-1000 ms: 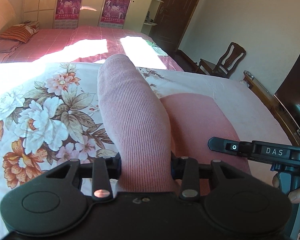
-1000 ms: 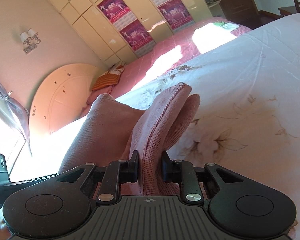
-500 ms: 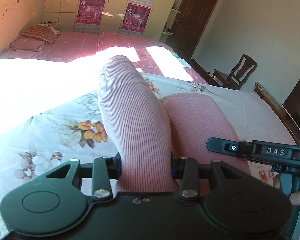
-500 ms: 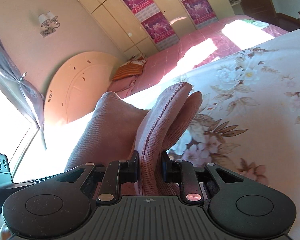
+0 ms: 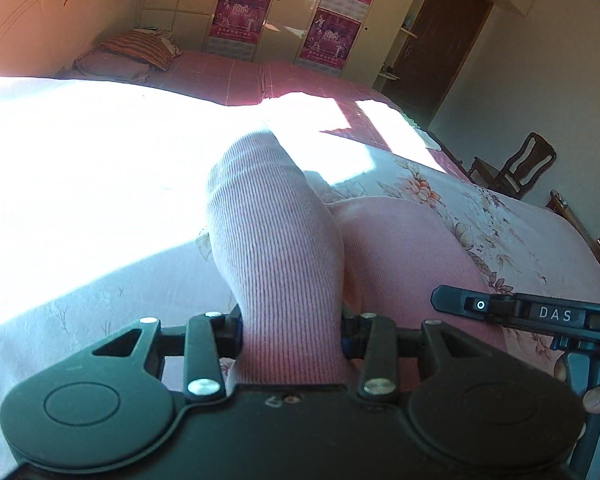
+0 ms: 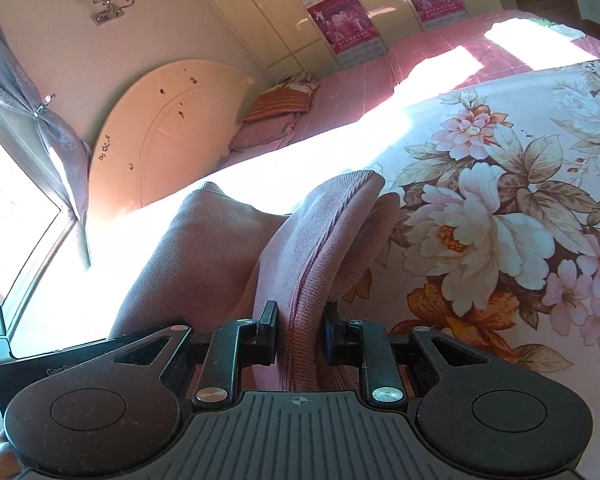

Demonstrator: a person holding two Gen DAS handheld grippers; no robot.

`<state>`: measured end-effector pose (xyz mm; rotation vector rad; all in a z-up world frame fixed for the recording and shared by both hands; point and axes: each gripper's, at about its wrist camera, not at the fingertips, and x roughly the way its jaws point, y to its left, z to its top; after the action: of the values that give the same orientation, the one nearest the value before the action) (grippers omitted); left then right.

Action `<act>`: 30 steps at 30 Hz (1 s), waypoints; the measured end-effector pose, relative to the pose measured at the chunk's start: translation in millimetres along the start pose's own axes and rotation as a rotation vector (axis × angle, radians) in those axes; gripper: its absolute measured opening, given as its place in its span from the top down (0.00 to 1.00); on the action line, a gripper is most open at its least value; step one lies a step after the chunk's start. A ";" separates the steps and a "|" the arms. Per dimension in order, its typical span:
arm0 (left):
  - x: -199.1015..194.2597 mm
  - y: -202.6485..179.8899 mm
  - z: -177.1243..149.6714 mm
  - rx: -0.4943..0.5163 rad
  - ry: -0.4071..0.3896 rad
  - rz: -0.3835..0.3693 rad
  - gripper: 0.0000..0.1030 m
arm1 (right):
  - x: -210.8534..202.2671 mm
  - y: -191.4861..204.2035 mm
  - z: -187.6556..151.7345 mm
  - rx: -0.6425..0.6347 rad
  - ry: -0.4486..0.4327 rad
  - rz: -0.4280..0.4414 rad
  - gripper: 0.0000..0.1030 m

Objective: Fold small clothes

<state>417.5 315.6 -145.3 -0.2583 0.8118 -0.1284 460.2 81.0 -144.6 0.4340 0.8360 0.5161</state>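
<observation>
Two tools carry one garment between them, so what this step needs is for both to travel at the same pace and height. I judge I am midway through a fold of the pink ribbed knit garment (image 5: pixel 276 248), bringing the gripped edge across to lay it on the rest of the cloth. To do it well I should keep the edge taut between the two tools, lower both ends together, and line the held edge up with the one beneath before I let go; if one side runs ahead, the fold will skew.

My left tool (image 5: pixel 292 336) is clenched on a thick bunch of the knit, which rises in a rounded hump ahead of its fingers. My right tool (image 6: pixel 298 338) is clamped on a thinner doubled edge with a seam running along it. The garment hangs from both tools above the floral bedspread (image 6: pixel 500 220), its far part draping down toward the bed; I cannot tell exactly where it touches.

Both tools point forward and downward over the bed, side by side. In the left view, the right tool's body (image 5: pixel 540 314) shows just beside mine at about the same height.
</observation>
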 end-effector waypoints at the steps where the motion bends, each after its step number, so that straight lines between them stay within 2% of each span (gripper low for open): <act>1: 5.3 6.7 -3.0 -0.015 0.005 0.009 0.62 | 5.7 -3.0 -0.4 -0.005 0.000 -0.014 0.80; 3: 15.5 19.4 -9.1 -0.049 0.011 0.015 0.57 | 14.7 -12.4 -1.4 0.005 0.005 -0.039 0.79; 6: 20.9 24.3 -16.5 -0.052 -0.009 0.042 0.32 | 23.4 -25.6 -6.5 0.010 0.034 -0.065 0.79; 7: 21.4 22.2 -15.8 -0.037 -0.018 0.058 0.26 | 24.8 -27.3 -9.1 -0.001 0.034 -0.076 0.79; 8: 22.5 22.0 -14.8 -0.035 -0.021 0.066 0.24 | 25.7 -30.3 -11.2 0.006 0.034 -0.079 0.78; 10: 18.0 22.0 -12.9 -0.051 -0.021 0.068 0.26 | 21.1 -34.2 -11.8 0.027 0.018 -0.102 0.63; 13: -5.7 15.1 -7.1 -0.017 -0.104 0.092 0.38 | 4.2 -31.1 -3.8 0.008 -0.028 -0.135 0.63; 16: -22.7 7.2 6.5 0.023 -0.173 0.065 0.38 | -10.0 -20.4 10.1 -0.045 -0.098 -0.166 0.63; 20: 5.0 -6.6 26.5 0.044 -0.118 0.018 0.38 | 9.9 -1.6 27.1 -0.104 -0.094 -0.139 0.63; 23: 33.5 -1.8 33.2 0.035 -0.088 0.059 0.38 | 35.8 7.8 32.0 -0.139 -0.059 -0.145 0.63; 25: 46.7 8.5 37.0 0.006 -0.064 0.076 0.39 | 50.5 4.9 32.1 -0.152 -0.040 -0.179 0.63; 27: 53.2 15.9 39.5 -0.025 -0.050 0.088 0.39 | 65.8 -4.6 31.1 -0.182 -0.001 -0.256 0.63; 30: 53.1 16.0 38.6 -0.027 -0.056 0.091 0.39 | 67.9 -12.9 30.6 -0.193 0.000 -0.300 0.63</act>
<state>482.3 326.7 -161.5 -0.2489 0.7690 -0.0246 525.8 105.7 -173.0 0.1269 0.8258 0.3141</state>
